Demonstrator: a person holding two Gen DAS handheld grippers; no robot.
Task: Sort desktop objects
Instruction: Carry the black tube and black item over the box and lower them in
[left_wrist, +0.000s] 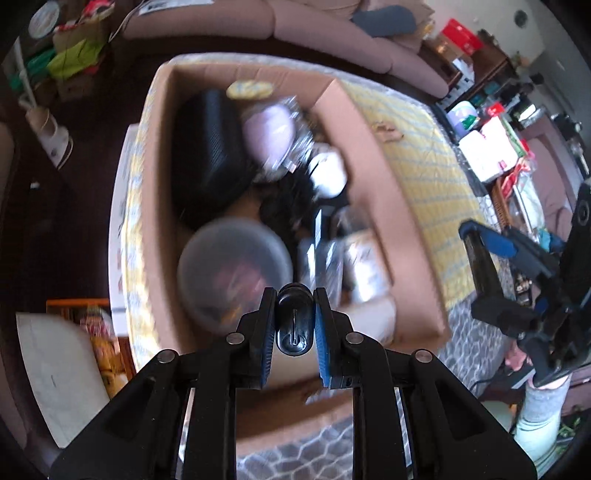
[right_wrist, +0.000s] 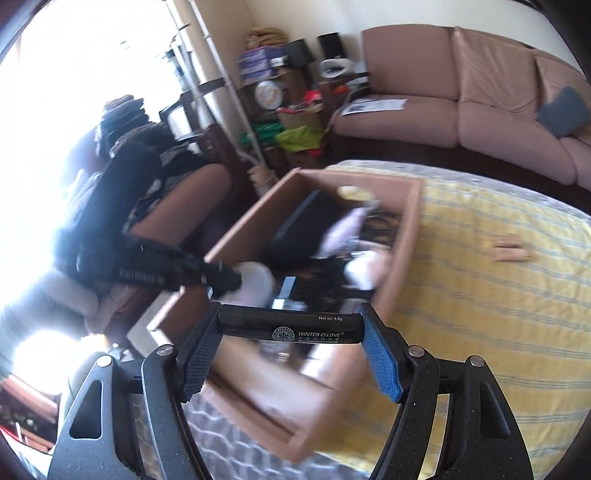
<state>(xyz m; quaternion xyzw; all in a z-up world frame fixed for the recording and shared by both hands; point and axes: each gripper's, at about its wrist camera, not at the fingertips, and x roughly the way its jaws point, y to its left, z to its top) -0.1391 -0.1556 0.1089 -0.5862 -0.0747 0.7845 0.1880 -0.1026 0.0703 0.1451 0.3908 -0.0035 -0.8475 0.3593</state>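
Two sets of tongs, both loaded, both over the cardboard box! From the left wrist camera first: the left tongs (left_wrist: 294, 325) are clenched tight on a small black rounded object (left_wrist: 294, 321), seen end-on between the blue pads, pointing steeply down. Below them sits the open cardboard box (left_wrist: 373, 162), blurred, already crowded: a round translucent lidded container (left_wrist: 234, 269) nearest the tongs, a big black case (left_wrist: 210, 147) behind it, a pale lilac item (left_wrist: 271, 133) and something white (left_wrist: 328, 171) towards the right wall. The box rests on a yellow striped cloth (left_wrist: 424, 147), with a grey patterned cover at the near edge. Out on the right edge of this view, the right tongs (left_wrist: 495, 280) hang beside the box.

Over to the right wrist camera: the right tongs (right_wrist: 291, 328) grip a black lip balm tube (right_wrist: 291, 328) lengthwise, end to end between the pads, its white print reading WINTER LOVE. The tube hovers above the near corner of the box (right_wrist: 406, 236). At left the left tongs (right_wrist: 221, 278) reach in over the box's left wall, blurred. A pinkish sofa (right_wrist: 461, 103) lines the back wall.
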